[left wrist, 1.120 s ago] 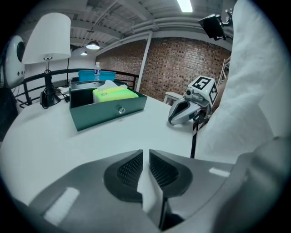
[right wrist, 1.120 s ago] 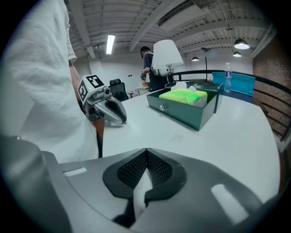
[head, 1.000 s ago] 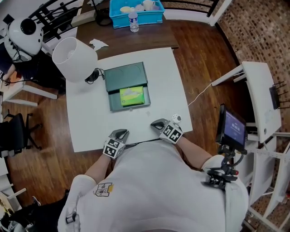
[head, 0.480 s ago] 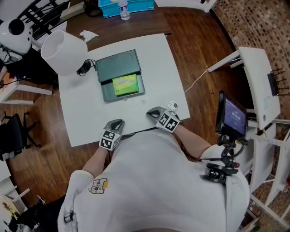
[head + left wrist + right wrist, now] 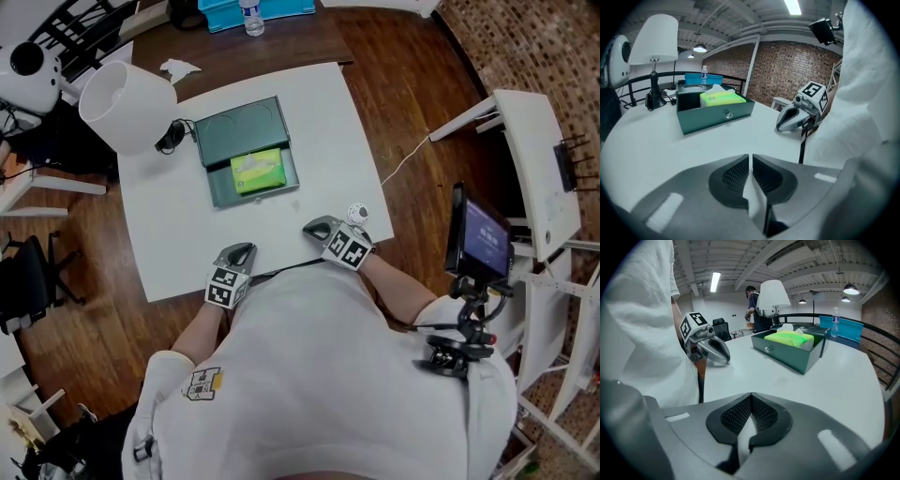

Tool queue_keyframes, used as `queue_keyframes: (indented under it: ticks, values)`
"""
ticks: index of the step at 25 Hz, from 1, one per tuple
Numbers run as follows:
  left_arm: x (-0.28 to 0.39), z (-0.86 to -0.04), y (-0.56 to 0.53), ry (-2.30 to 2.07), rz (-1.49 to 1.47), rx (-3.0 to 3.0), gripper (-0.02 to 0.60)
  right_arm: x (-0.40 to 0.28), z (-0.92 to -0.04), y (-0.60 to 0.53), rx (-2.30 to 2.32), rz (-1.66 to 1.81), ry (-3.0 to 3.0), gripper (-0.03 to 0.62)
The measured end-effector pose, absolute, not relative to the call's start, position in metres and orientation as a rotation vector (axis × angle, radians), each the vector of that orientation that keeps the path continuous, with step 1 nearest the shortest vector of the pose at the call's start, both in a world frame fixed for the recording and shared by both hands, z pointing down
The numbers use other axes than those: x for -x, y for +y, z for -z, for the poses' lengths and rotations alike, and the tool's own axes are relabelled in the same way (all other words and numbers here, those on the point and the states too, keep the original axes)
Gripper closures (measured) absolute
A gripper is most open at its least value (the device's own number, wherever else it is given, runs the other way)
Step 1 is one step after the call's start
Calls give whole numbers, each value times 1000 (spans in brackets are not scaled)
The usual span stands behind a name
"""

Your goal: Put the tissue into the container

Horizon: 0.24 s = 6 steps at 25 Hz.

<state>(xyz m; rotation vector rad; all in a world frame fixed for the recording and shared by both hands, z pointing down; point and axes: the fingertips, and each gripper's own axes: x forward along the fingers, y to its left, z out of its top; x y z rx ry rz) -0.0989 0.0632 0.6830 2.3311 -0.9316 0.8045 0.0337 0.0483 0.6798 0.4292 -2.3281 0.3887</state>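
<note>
The yellow-green tissue pack (image 5: 256,172) is seen inside the open dark-green box (image 5: 240,127), straight ahead of the left gripper (image 5: 242,251); that and the right gripper (image 5: 311,226) are held closed, empty.

The square white table top (image 5: 319,122) looks matt and smooth; the dark green box container (image 5: 244,127) has a painted, faintly glossy metal look; the lime-green tissue pack (image 5: 255,172) shines like plastic film; the brown plank floor (image 5: 394,56) is polished wood.
</note>
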Motion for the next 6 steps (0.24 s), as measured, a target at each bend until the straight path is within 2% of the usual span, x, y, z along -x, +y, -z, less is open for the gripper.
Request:
queue_keyframes:
  ticks: [6]
  values:
    - [100, -682, 61, -944, -800, -2329, 561, -33, -681, 46, -441, -378, -2329, 594]
